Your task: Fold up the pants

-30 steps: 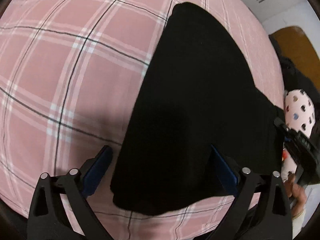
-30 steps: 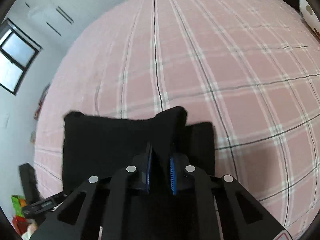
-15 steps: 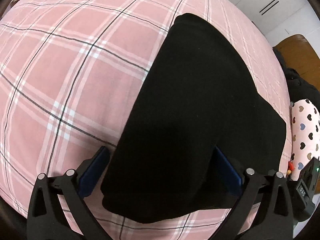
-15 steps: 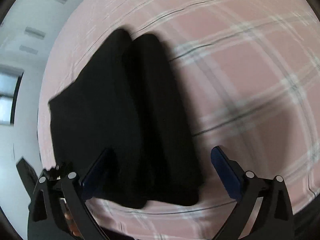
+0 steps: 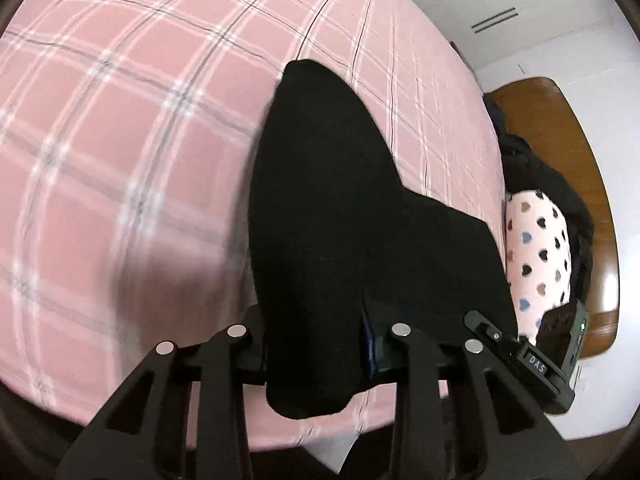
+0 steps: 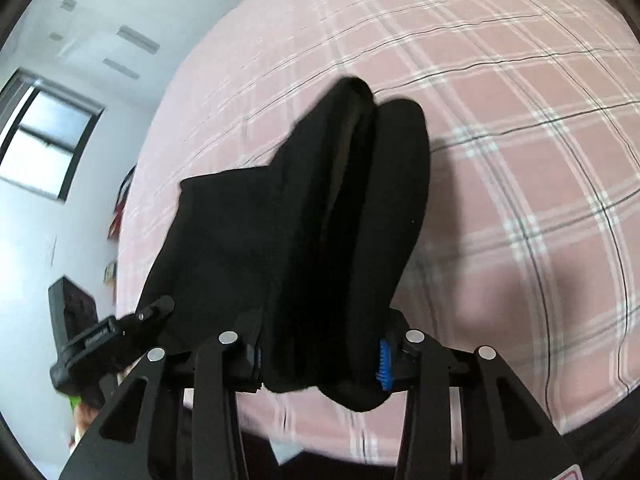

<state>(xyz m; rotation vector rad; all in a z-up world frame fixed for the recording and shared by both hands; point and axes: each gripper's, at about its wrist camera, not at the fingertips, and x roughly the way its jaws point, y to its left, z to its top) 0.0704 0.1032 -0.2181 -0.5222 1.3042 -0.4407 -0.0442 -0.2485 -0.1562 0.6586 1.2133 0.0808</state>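
The folded black pants (image 5: 340, 200) lie on a pink plaid bed (image 5: 120, 140). My left gripper (image 5: 314, 344) is closing its jaws on the near end of the pants. Cloth fills the gap between its pads and hangs bunched below them. In the right wrist view the same pants (image 6: 300, 220) show as two thick folds side by side. My right gripper (image 6: 320, 360) is closing on the other near corner, with the blue pads pressed into the cloth. The gripped edge is raised off the bed (image 6: 520, 160) and casts a shadow on the sheet.
A pillow with a heart print (image 5: 536, 252) and a heap of dark cloth (image 5: 540, 176) lie against a wooden headboard (image 5: 580, 160) at the right. The bed's near edge runs just below both grippers. A window (image 6: 44, 148) is in the left wall.
Half a second ago both grippers stood wide open around the pants' near edge. Now both have closed on the cloth, and the edge has come up bunched.
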